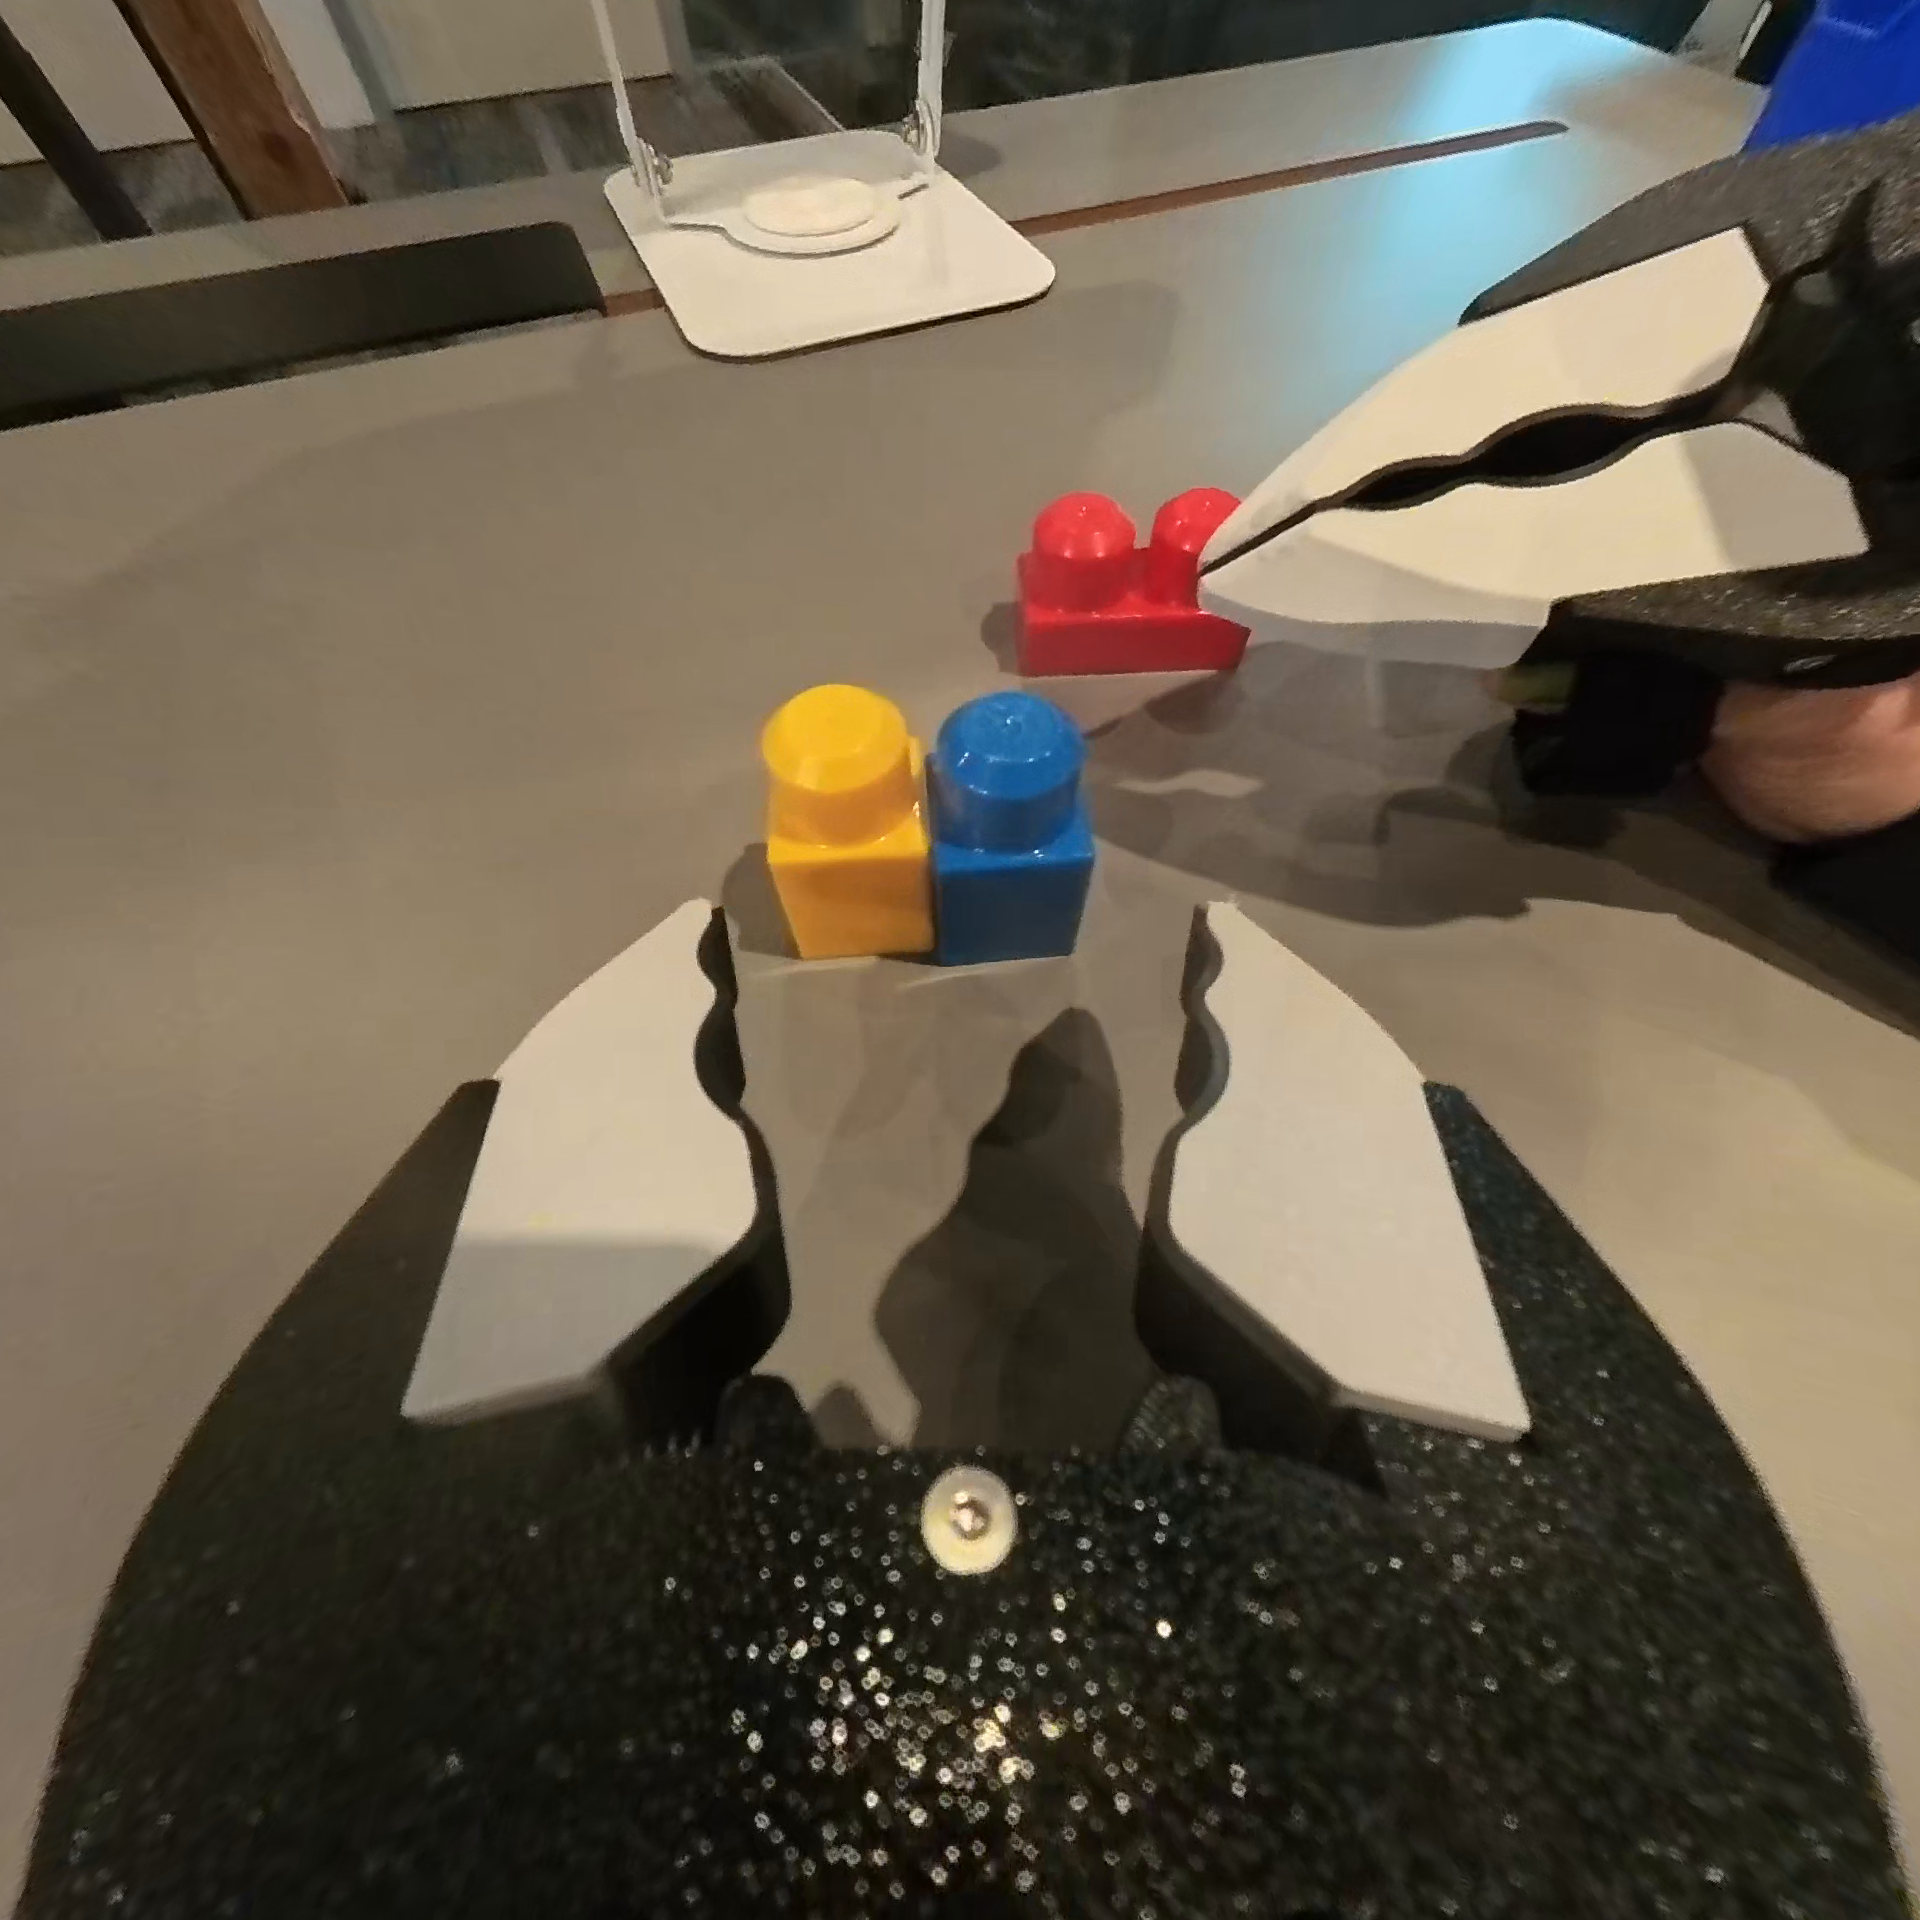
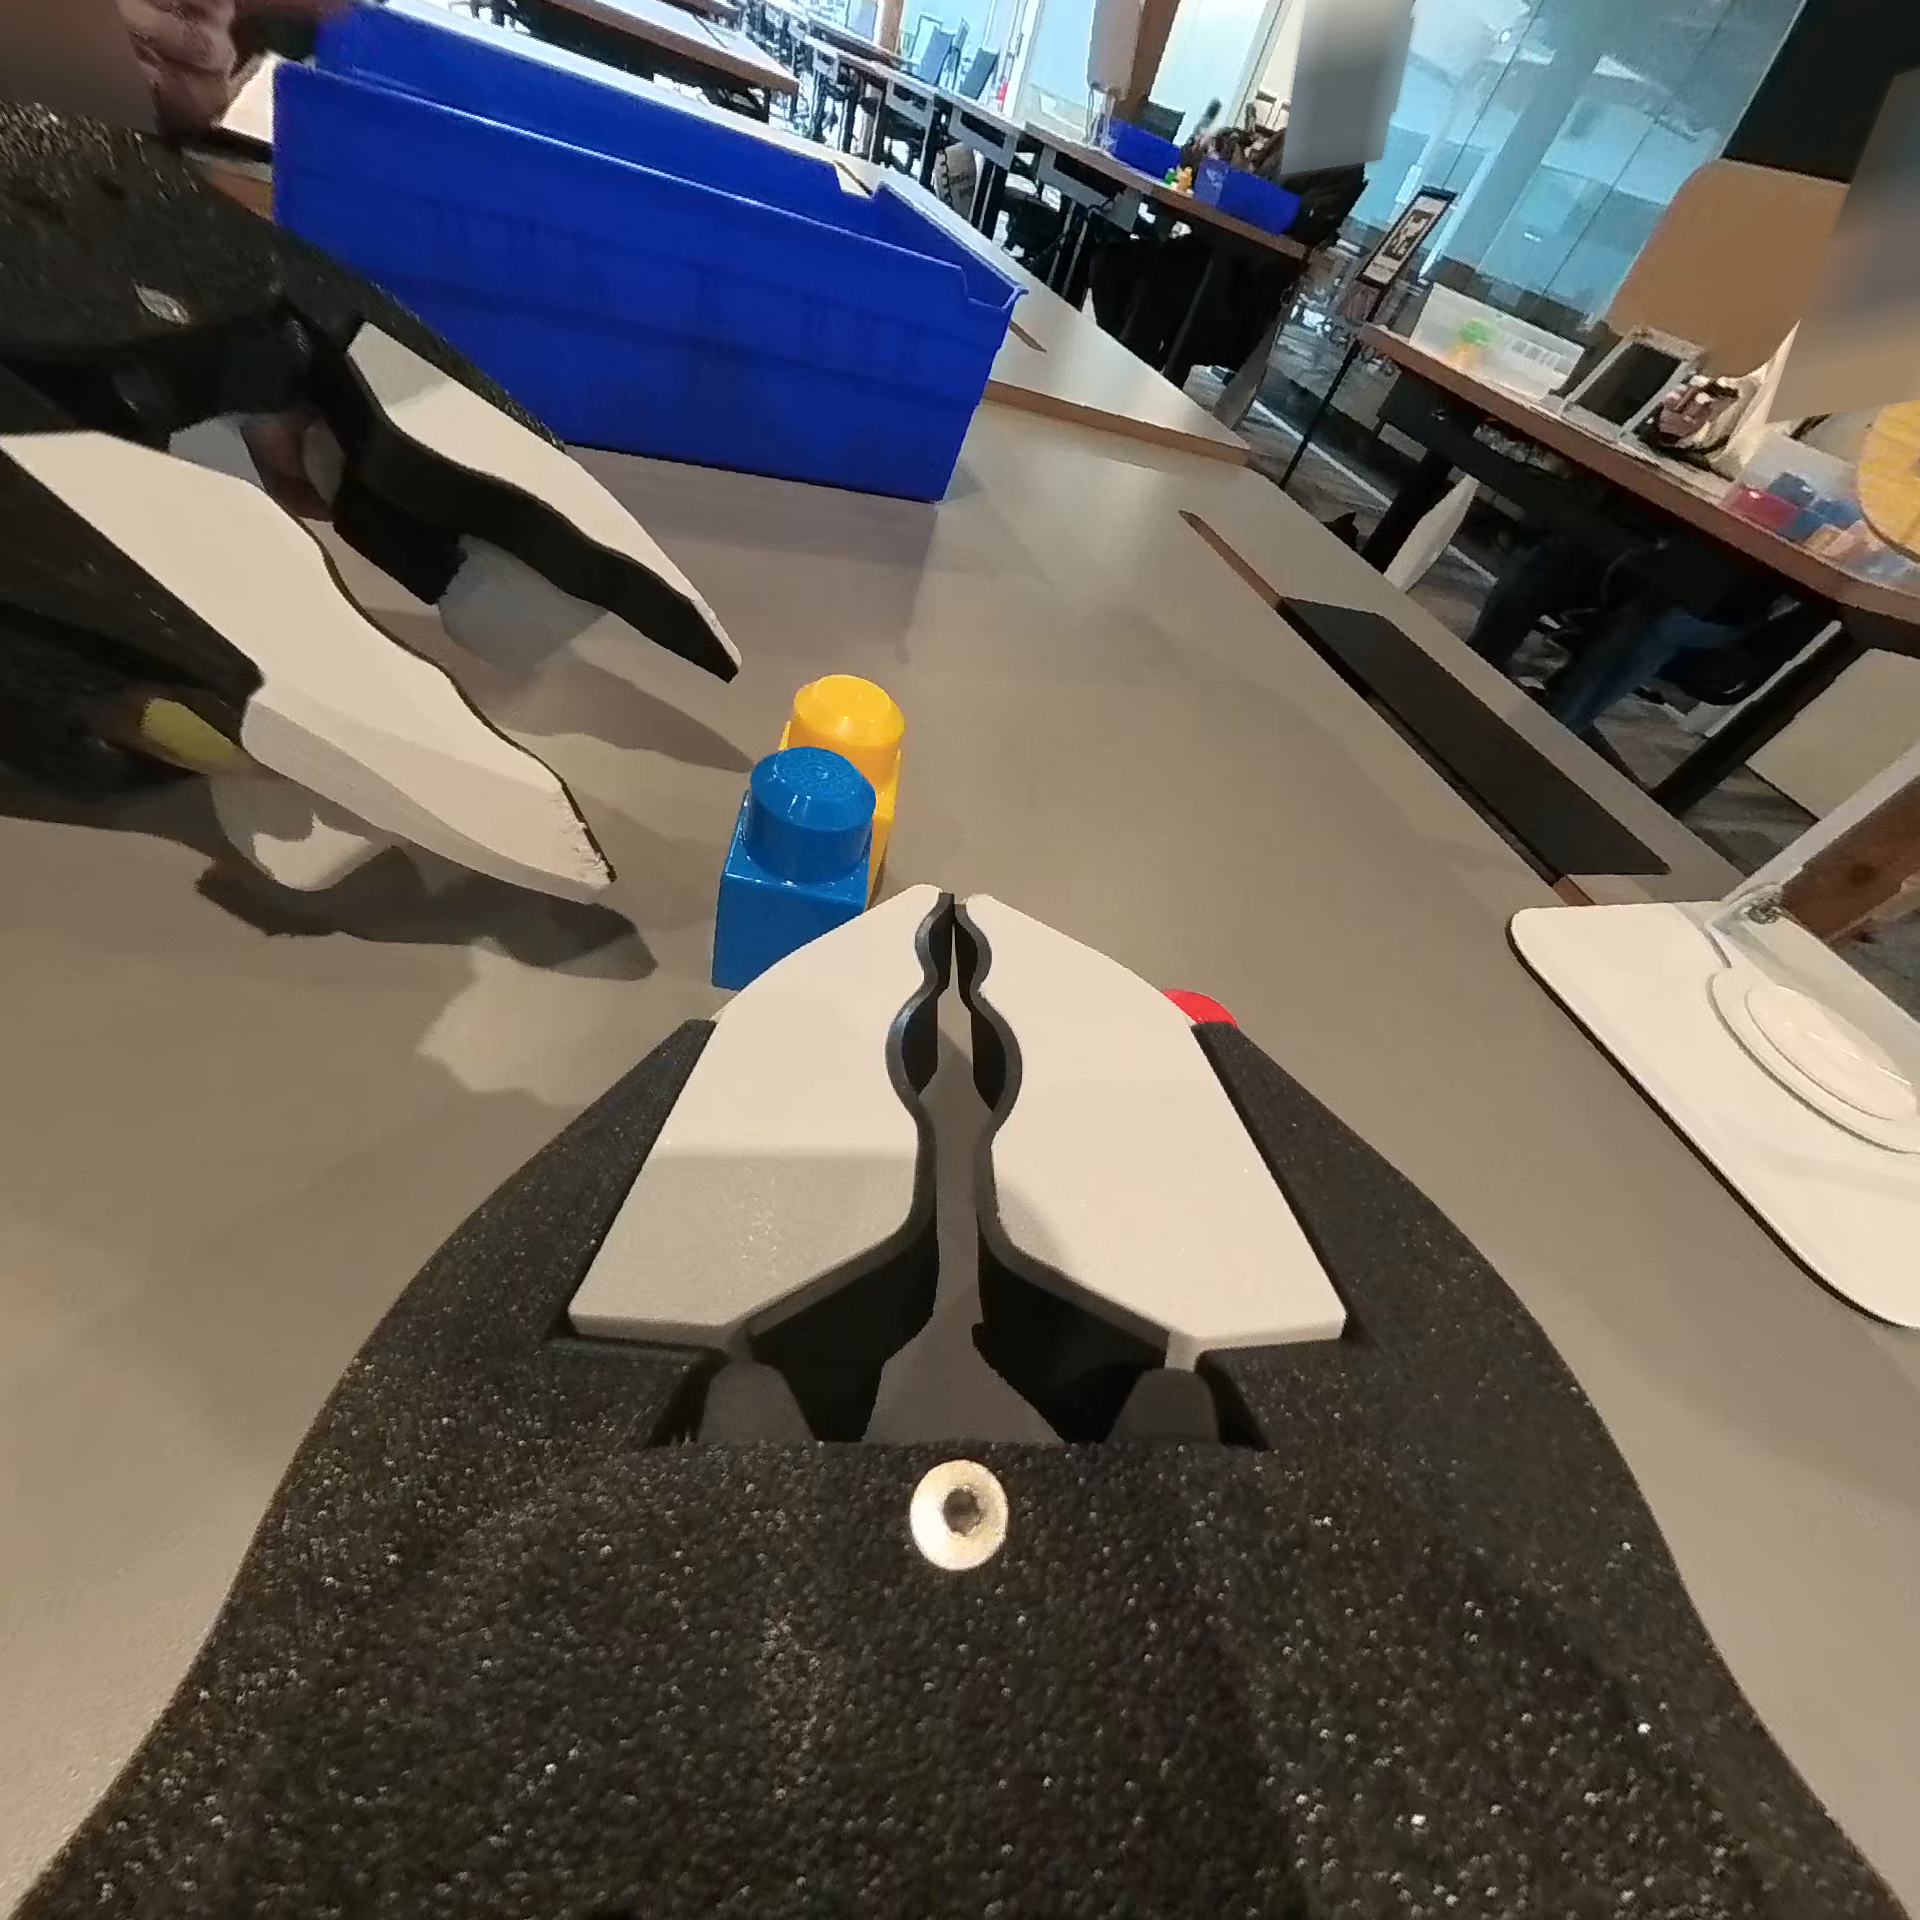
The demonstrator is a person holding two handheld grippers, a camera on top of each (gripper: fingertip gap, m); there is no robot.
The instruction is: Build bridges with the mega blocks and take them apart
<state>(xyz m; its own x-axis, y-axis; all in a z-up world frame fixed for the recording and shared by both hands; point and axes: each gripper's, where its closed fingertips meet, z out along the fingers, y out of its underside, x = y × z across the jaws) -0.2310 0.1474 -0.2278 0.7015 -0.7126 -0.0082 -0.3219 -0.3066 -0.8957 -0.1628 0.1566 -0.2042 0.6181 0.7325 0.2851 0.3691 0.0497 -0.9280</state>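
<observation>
Grey table [image 1: 312,623], office beyond; left tool [image 1: 961,925] wide open, right tool [image 2: 953,904] closed, empty.

The red block [image 2: 1195,1006] is nearly all hidden behind the right gripper's [image 2: 953,902] fingers, only a sliver of stud showing. The blue bin [image 1: 1839,83] is cut off by the picture's edge. Far tables' small items are too blurred to tell.

Grey table [image 1: 312,644] w/ yellow [image 1: 847,831], blue [image 1: 1013,842], red blocks [image 1: 1127,592], white mat [image 1: 831,260].
</observation>
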